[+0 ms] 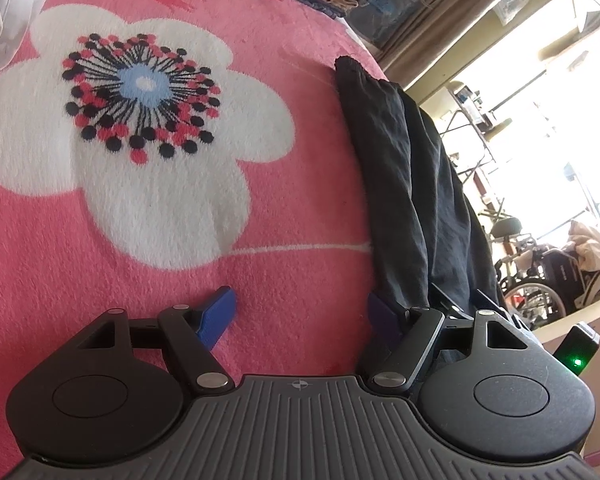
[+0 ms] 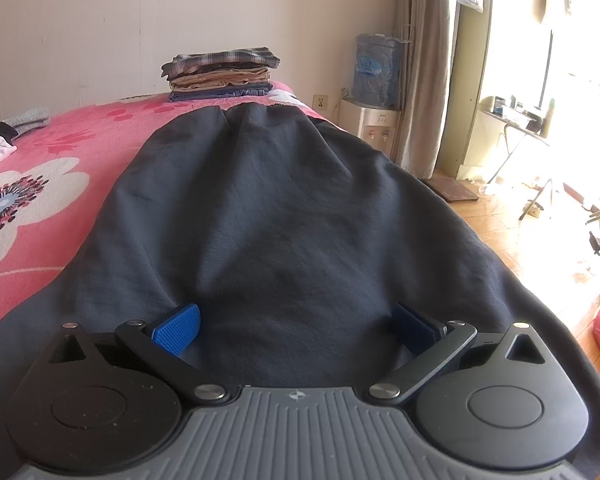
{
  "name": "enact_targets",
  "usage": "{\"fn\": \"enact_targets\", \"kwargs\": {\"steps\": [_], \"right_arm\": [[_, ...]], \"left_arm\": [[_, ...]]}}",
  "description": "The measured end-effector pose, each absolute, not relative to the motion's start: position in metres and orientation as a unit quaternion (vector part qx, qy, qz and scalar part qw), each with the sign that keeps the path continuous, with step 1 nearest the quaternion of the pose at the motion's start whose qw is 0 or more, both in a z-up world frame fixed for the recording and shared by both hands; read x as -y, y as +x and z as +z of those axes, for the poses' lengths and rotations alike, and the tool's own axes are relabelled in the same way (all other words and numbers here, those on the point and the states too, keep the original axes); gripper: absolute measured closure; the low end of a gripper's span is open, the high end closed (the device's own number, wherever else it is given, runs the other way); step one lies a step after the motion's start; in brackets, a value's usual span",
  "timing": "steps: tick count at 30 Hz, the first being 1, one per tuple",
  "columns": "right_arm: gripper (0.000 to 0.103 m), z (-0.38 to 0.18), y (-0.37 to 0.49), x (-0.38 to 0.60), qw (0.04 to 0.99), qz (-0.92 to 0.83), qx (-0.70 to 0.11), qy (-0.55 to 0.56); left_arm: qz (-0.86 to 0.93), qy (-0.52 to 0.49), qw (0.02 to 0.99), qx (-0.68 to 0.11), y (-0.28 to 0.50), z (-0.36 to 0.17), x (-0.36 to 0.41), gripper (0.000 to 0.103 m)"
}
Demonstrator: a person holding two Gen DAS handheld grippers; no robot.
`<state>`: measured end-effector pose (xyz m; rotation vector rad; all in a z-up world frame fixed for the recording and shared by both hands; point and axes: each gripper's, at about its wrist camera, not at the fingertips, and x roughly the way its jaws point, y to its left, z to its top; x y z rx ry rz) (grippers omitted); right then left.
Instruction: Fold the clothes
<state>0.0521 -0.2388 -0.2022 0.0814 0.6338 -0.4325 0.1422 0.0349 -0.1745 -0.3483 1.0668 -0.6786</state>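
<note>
A dark navy, wrinkled cotton garment [image 2: 284, 216] lies spread lengthwise along the near edge of a bed covered by a fluffy pink blanket printed with big white flowers [image 1: 148, 184]. Its gathered end reaches toward the far wall, while the wider part spills off the side of the mattress nearest the window.

The left gripper [image 1: 302, 316] hovers low over the blanket with its jaws released and standing wide. Its left blue pad [image 1: 216, 314] sits over bare pink fleece, and the other blue pad [image 1: 382, 320] is right at the garment's edge; from this angle I cannot tell whether it touches the cloth. Nothing is pinched between them.

The right gripper [image 2: 296, 328] is over the middle of the dark garment, jaws also spread apart, with the ribbed blue pad [image 2: 177, 330] resting on or just above the fabric. The cloth bulges up a little between the two pads but is not clamped.

At the far end of the bed stands a neat stack of folded clothes, plaid on top and tan and blue beneath [image 2: 222, 74]. A crumpled white garment [image 1: 4, 8] lies on the blanket's left side. Beyond the bed's corner a blue water bottle sits on a white dispenser [image 2: 374, 76], beside a beige curtain [image 2: 426, 64].
</note>
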Motion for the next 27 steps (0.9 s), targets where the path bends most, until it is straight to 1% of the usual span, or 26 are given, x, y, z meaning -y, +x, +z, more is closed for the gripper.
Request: {"fn": "enact_targets", "kwargs": {"steps": [6,27], "right_arm": [[0.000,-0.2020,0.0516,0.2391,0.927,-0.211,-0.309,0.040],[0.000,-0.2012,0.0514,0.2394,0.927,-0.211,-0.309,0.039]], "left_arm": [[-0.315,-0.145,0.799,-0.492,0.1404,-0.1737,-0.0304,0.030],[-0.311,-0.172,0.794,-0.492,0.1438,-0.1737,-0.0385,0.030]]}}
